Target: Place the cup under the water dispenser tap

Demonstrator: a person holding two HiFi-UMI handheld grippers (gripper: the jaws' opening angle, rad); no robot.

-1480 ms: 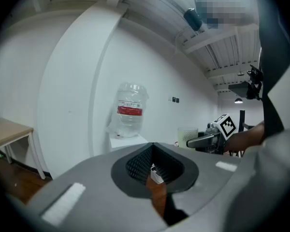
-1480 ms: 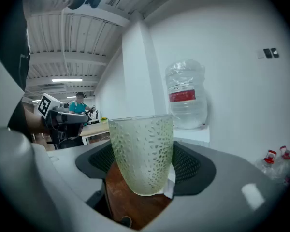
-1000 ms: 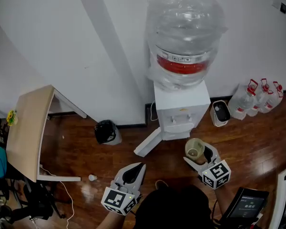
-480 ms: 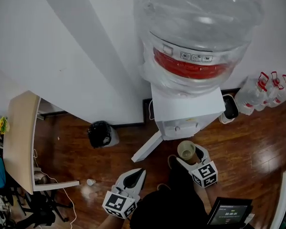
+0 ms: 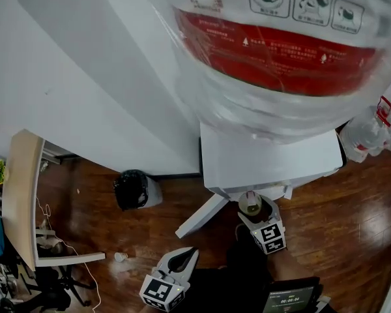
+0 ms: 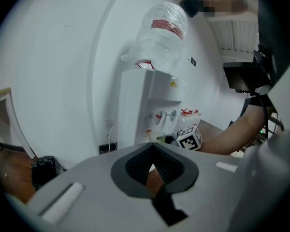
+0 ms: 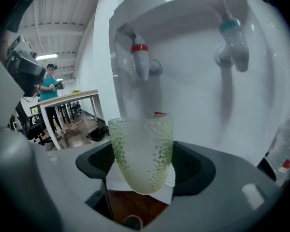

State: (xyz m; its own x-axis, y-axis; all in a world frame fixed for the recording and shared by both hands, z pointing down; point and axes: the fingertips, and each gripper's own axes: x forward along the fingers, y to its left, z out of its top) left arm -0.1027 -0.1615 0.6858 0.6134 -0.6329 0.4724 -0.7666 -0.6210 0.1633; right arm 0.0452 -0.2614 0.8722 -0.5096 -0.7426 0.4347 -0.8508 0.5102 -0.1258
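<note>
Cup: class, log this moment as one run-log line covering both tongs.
right tongs shut on cup | cup upright, just below red tap | left tongs shut, empty, away from water dispenser | stage: placing

Cup (image 5: 250,203) before dispenser (image 5: 267,158); bin (image 5: 131,189) leftward

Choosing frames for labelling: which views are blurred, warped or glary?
Head view: sharp, with glare on the floor at right. Left gripper view: strongly fisheye-bent wall, dark corners. Right gripper view: cup crisp, taps beyond it soft and smeared.
</note>
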